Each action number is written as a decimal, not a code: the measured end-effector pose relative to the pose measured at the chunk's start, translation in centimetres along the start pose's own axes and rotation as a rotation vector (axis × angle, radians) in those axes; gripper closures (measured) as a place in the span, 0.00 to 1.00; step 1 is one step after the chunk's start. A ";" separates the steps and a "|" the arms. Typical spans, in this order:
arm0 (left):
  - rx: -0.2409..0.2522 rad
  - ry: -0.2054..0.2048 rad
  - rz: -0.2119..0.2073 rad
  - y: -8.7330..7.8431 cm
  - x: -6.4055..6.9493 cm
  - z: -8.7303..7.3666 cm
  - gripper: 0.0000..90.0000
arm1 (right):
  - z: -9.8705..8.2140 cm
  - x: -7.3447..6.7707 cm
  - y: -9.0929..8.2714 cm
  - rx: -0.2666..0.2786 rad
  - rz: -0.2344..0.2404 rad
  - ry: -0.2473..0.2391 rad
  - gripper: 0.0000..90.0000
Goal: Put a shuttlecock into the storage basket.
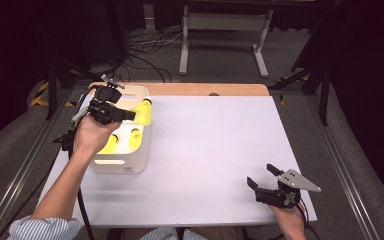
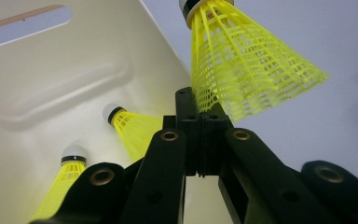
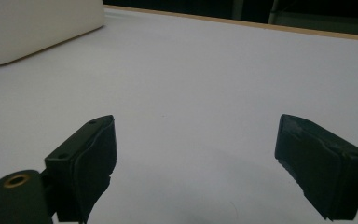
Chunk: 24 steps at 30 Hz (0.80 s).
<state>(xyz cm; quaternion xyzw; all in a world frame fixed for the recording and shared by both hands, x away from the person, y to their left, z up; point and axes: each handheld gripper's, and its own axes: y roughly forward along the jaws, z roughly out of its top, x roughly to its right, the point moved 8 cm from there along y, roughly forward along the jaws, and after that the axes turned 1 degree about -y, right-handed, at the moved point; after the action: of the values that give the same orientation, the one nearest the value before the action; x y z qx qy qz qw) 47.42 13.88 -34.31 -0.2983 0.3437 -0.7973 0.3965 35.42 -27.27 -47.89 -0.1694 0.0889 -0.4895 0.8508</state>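
Pinching the yellow shuttlecock [image 2: 242, 70] by the rim of its mesh skirt, my left claw [image 2: 200, 121] is fully closed on it and holds it above the right edge of the white bin [image 1: 130, 162]. It looks very light, and the plastic lattice should flex easily, so I judge a gentle grip at the skirt edge is enough; squeezing harder could buckle it. The cork tip points away from me. Two more shuttlecocks [image 2: 130, 128] lie inside the bin below, near its wall, and that wall is what I would have to clear. My right claw [image 1: 272, 182] rests well apart on the table [image 1: 215, 150], jaws wide and empty.
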 end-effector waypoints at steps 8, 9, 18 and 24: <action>0.004 -0.027 0.012 -0.4 -1.0 -0.2 1.00 | -0.2 0.1 0.1 -0.014 -0.003 -0.001 0.15; 0.005 -0.027 0.012 -0.5 -1.2 -0.2 1.00 | -0.2 0.0 0.1 -0.015 -0.003 -0.002 0.14; 0.007 -0.051 0.027 -0.6 -2.1 -0.4 1.00 | -0.4 0.1 0.2 -0.028 -0.006 -0.001 0.14; 0.005 -0.061 0.047 -0.5 -2.7 -0.6 1.00 | -0.4 0.1 0.2 -0.031 -0.006 -0.003 0.14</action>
<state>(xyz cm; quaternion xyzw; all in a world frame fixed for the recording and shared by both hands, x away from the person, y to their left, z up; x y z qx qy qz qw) 48.19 16.56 -34.80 -0.3133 0.3365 -0.7792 0.4261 35.54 -27.36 -48.35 -0.1836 0.0947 -0.4905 0.8466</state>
